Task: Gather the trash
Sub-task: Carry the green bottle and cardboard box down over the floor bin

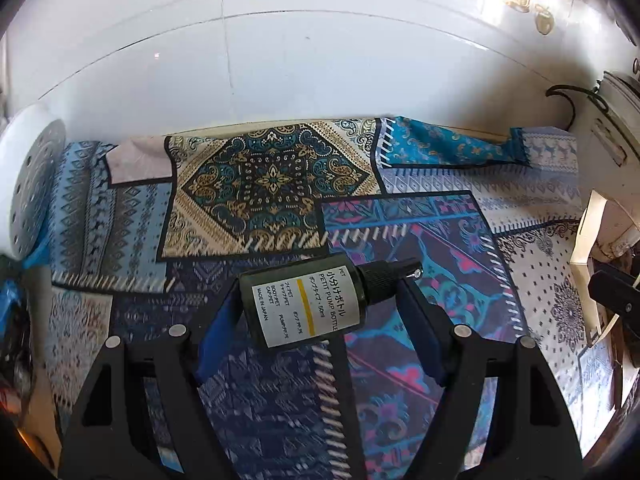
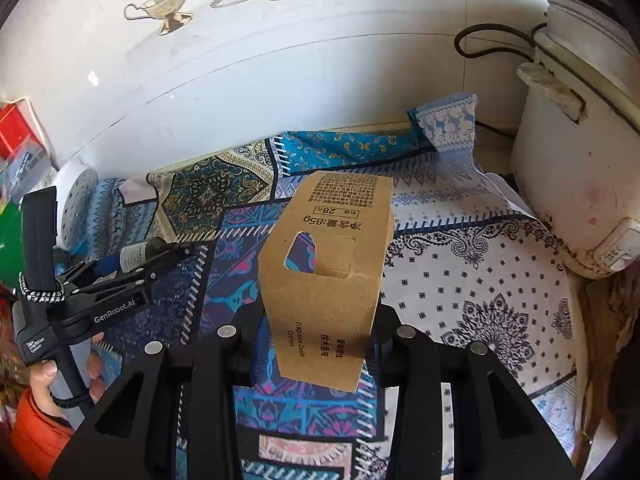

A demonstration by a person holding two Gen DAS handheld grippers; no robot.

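Observation:
A small dark pump bottle (image 1: 304, 304) with a white label and a black cap lies crosswise between the blue pads (image 1: 218, 328) of my left gripper (image 1: 320, 300), which is shut on it above the patterned cloth. The same bottle (image 2: 140, 254) and left gripper (image 2: 164, 258) appear at the left of the right wrist view. My right gripper (image 2: 320, 320) is shut on a brown cardboard candle box (image 2: 332, 240) with a cut-out window, held upright above the cloth. The box hides the right fingertips.
A patchwork cloth (image 1: 272, 176) covers the table up to a white tiled wall (image 1: 280, 60). An old white rice cooker (image 2: 568, 168) with a black cord stands at the right. At the left are a white perforated disc (image 1: 32, 184), a red box (image 2: 16, 124) and a hand (image 2: 44, 380) in an orange sleeve.

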